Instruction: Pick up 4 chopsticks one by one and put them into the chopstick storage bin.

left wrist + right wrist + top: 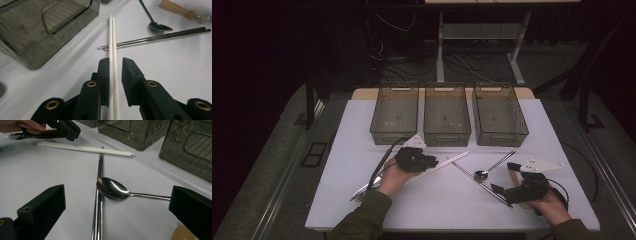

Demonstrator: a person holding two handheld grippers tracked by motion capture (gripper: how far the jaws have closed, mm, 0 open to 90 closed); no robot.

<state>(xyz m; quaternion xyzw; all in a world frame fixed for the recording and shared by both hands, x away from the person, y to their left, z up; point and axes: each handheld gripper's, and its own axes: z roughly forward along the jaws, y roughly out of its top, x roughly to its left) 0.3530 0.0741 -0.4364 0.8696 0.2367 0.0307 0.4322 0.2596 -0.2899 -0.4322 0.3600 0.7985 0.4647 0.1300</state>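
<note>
A pair of white chopsticks lies slantwise on the white table. My left gripper straddles their near end. The left jaw sits against them and a thin gap stays at the right jaw, so it is open. A pair of metal chopsticks crosses toward the right, with a metal spoon resting its bowl on them. My right gripper stands wide open just in front of the spoon bowl, touching nothing.
Three dark see-through bins stand in a row at the back of the table. A fork lies under the left forearm. A pale wooden-handled utensil lies by the right gripper.
</note>
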